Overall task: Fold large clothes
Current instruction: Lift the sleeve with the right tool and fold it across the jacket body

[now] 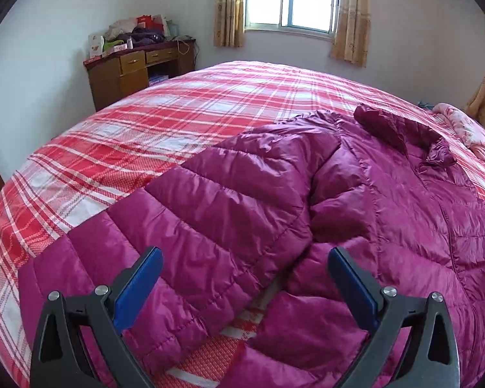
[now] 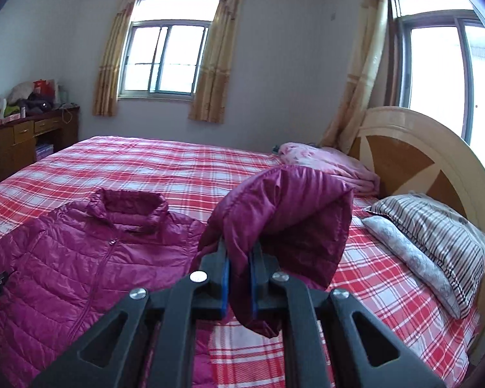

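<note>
A magenta quilted down jacket (image 1: 388, 200) lies front-up on the red plaid bed (image 1: 177, 119). One sleeve (image 1: 210, 213) stretches out flat toward the left. My left gripper (image 1: 245, 258) is open and empty, just above that sleeve where it meets the jacket body. In the right wrist view the jacket body (image 2: 80, 252) lies at the left, collar (image 2: 129, 207) toward the far side. My right gripper (image 2: 239, 252) is shut on the other sleeve (image 2: 287, 220) and holds its cuff end lifted above the bed.
A wooden headboard (image 2: 414, 161), a striped pillow (image 2: 436, 236) and a folded pink blanket (image 2: 326, 161) are at the right. A cluttered wooden desk (image 1: 135, 68) stands at the far left wall. Two curtained windows (image 2: 165, 61) are behind the bed.
</note>
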A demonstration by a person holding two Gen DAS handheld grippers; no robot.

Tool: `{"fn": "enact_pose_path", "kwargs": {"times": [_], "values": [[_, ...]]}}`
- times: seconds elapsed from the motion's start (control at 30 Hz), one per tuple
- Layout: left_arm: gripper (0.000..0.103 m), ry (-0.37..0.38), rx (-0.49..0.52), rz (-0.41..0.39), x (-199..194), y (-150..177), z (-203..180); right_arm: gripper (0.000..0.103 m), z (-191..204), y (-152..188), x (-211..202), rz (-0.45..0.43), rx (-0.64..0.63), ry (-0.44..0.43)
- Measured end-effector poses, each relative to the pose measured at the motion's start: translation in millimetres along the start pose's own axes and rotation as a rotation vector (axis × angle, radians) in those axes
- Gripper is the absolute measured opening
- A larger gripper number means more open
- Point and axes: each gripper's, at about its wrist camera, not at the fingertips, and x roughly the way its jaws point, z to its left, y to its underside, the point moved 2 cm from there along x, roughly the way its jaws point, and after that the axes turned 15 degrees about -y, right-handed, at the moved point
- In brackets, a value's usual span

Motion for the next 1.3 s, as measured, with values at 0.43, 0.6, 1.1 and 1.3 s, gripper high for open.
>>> {"fn": "enact_pose_path", "kwargs": {"times": [0.43,0.6,1.1,1.3], "values": [[0.102,-0.001,-0.014,0.043,14.9,6.4,0.5,0.012,84.4,14.1,40.5,0.056,-0.103,-0.154],[0.102,-0.001,-0.015,0.039,14.6,8.2,0.6,0.012,107.5,20.5,52.9,0.076,-0.125,-0.199],[0.102,-0.02,-0.001,0.022,12.0,11.3,-3.8,0.012,160.6,53.8,88.2,0.166,-0.145,-0.3],[0.102,-0.038,0.019,0.011,9.8,13.0,-8.5,0.012,179.8,69.9,100.0,0.204,-0.149,-0.337]]}}
